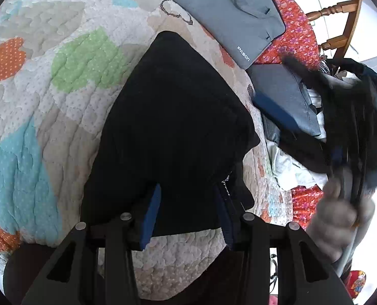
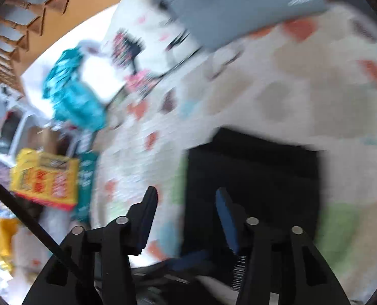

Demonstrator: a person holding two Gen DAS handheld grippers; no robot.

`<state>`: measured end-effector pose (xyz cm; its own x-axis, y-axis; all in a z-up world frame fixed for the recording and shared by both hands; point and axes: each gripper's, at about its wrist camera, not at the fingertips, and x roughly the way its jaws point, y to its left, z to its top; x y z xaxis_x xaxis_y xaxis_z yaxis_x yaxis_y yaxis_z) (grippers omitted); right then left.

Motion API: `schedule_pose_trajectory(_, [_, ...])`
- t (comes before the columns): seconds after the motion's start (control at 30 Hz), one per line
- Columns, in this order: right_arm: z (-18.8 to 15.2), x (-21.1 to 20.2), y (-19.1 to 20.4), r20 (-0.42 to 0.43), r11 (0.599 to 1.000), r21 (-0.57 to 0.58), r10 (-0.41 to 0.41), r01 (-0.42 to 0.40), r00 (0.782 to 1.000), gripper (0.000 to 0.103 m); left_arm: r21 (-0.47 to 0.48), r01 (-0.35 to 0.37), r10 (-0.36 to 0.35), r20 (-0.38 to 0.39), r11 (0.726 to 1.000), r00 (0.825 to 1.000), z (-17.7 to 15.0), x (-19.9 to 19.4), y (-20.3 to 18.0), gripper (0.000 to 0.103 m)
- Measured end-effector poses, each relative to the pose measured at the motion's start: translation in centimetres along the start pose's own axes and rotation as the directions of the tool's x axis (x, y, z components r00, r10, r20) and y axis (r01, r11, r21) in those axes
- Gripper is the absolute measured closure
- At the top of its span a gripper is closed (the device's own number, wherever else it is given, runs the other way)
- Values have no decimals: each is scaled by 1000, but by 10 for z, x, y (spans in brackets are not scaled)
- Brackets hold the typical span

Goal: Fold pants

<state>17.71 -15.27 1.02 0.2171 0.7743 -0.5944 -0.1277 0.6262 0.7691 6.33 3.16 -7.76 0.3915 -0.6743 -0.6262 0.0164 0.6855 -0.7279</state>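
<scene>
While the folded pants (image 1: 173,127) lie on the quilted bed (image 1: 48,81), the left tool (image 1: 188,218) stands partly open astride their near edge, grip undeterminable. Right tool (image 2: 185,218) stands open, empty, above the bed's edge, view blurred.

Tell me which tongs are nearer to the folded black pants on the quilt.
Left. The left tongs sit right at the black pants' near edge, fingers straddling the fabric. The right tongs hang open just off the pants' side, holding nothing.
</scene>
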Motion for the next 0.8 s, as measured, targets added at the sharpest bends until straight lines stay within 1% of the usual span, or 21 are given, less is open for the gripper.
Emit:
schedule_pose_trajectory(0.03, [6,15,-1,-47,1000,7,30,-29,998,48,6,-4,4,4,1000,1000,-1,-1,-1,61])
schedule_pose_trajectory(0.07, [14,40,-3,-111,998,23,54,-52,992,48,9,-7,7,6,1000,1000,-2,-1,-2,61])
schedule_pose_trajectory(0.13, [24,73,-12,-173,996,56,81,-73,982,48,9,-10,10,10,1000,1000,-2,1,-5,61])
schedule_pose_trajectory(0.17, [32,87,-14,-185,996,64,74,-63,980,49,9,-9,9,13,1000,1000,-2,2,-5,61])
schedule_pose_trajectory(0.2, [39,96,-17,-180,998,57,39,-29,983,53,12,-8,8,16,1000,1000,-2,2,-5,61])
schedule_pose_trajectory(0.23, [47,103,-20,-166,998,37,-34,41,986,56,16,-9,9,19,1000,1000,-2,2,-5,61])
schedule_pose_trajectory(0.27, [58,110,-24,-138,985,7,-173,175,975,59,22,-11,11,20,1000,1000,-2,3,-5,61])
schedule_pose_trajectory(0.3, [64,112,-27,-117,967,-12,-256,256,960,61,25,-13,13,18,1000,1000,-3,3,-6,61])
schedule_pose_trajectory(0.33, [72,113,-30,-91,942,-27,-335,334,938,71,30,-15,15,15,999,1000,-3,4,-6,61])
schedule_pose_trajectory(0.37, [76,110,-31,-91,945,-8,-326,326,941,72,36,-16,16,10,999,1000,-2,5,-8,61])
schedule_pose_trajectory(0.4, [76,105,-29,-69,949,6,-314,315,947,71,42,-15,15,3,999,1000,-2,4,-8,61])
schedule_pose_trajectory(0.43, [76,92,-23,-14,951,5,-309,309,951,68,46,-11,12,-13,999,1000,0,3,-9,61])
schedule_pose_trajectory(0.47, [73,73,-16,42,958,-9,-285,286,957,65,43,-7,8,-32,999,999,3,1,-10,61])
schedule_pose_trajectory(0.5, [70,59,-13,61,965,-13,-260,261,964,56,37,0,1,-45,999,999,6,-3,-11,61])
schedule_pose_trajectory(0.53, [64,40,-10,84,972,-14,-232,234,969,50,33,16,-15,-49,999,999,8,-10,-13,61])
schedule_pose_trajectory(0.57, [59,23,-9,107,975,-15,-217,220,970,47,37,34,-32,-39,999,999,11,-19,-16,61])
schedule_pose_trajectory(0.6, [54,8,-10,124,977,-14,-208,211,970,41,48,43,-43,-17,998,999,13,-29,-19,60])
schedule_pose_trajectory(0.63, [46,-10,-15,140,978,-11,-204,208,969,36,59,44,-45,10,997,999,16,-39,-20,57])
schedule_pose_trajectory(0.67, [38,-30,-21,159,977,2,-213,215,964,35,59,40,-42,35,997,999,20,-49,-20,51])
schedule_pose_trajectory(0.73, [18,-53,-37,175,977,29,-215,213,961,30,31,30,-32,71,999,997,30,-62,-10,45])
schedule_pose_trajectory(0.8, [-4,-73,-58,172,976,74,-214,204,962,27,-7,-8,8,86,1000,996,40,-66,4,45])
